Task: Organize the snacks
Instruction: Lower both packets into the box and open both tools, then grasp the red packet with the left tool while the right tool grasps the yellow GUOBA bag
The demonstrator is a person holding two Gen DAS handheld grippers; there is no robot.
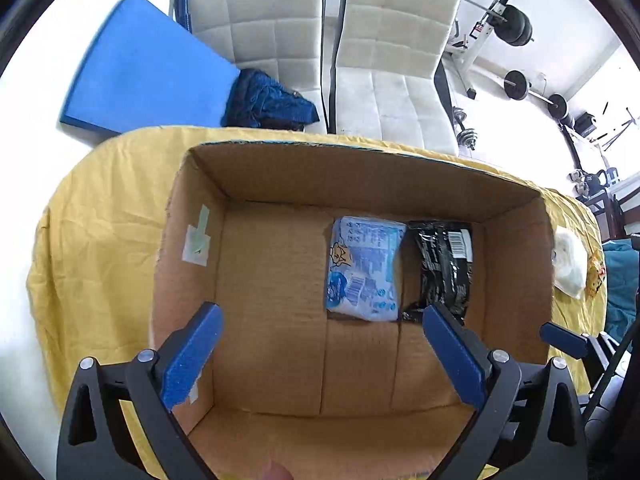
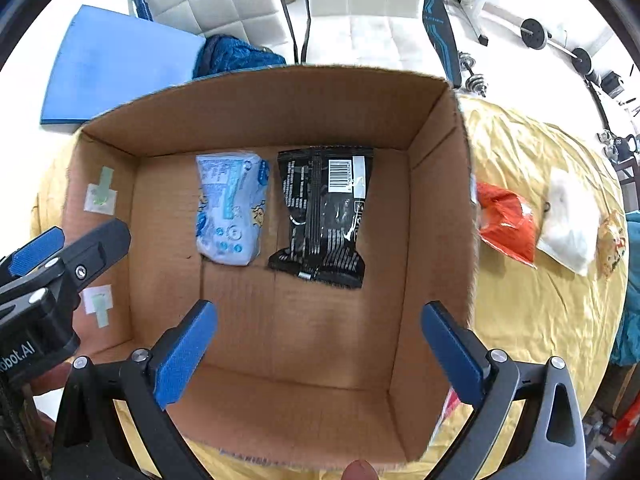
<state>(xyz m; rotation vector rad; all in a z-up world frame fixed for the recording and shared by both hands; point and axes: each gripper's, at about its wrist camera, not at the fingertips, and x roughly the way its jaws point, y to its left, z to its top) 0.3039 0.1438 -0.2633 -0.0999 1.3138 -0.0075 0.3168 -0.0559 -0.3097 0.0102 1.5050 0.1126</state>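
An open cardboard box (image 1: 192, 248) (image 2: 436, 184) sits on a yellow cloth. Two snack packs lie side by side on its floor: a light blue pack (image 1: 362, 270) (image 2: 230, 208) and a black pack (image 1: 442, 268) (image 2: 324, 216). My left gripper (image 1: 320, 312) hangs open above the box, empty. Over the box's near half my right gripper (image 2: 318, 308) is open too, with nothing between its fingers. Outside the box to the right lie an orange pack (image 2: 506, 224), a white pack (image 2: 568, 220) (image 1: 568, 260) and a yellow pack (image 2: 612, 240).
The yellow cloth (image 2: 540, 312) covers the table. Behind it stand two white padded chairs (image 1: 380, 60), a blue mat (image 1: 144, 68) and a dark blue cloth (image 1: 264, 100). Weight equipment (image 1: 516, 84) fills the far right. The left gripper's body (image 2: 48, 280) shows at the right view's left edge.
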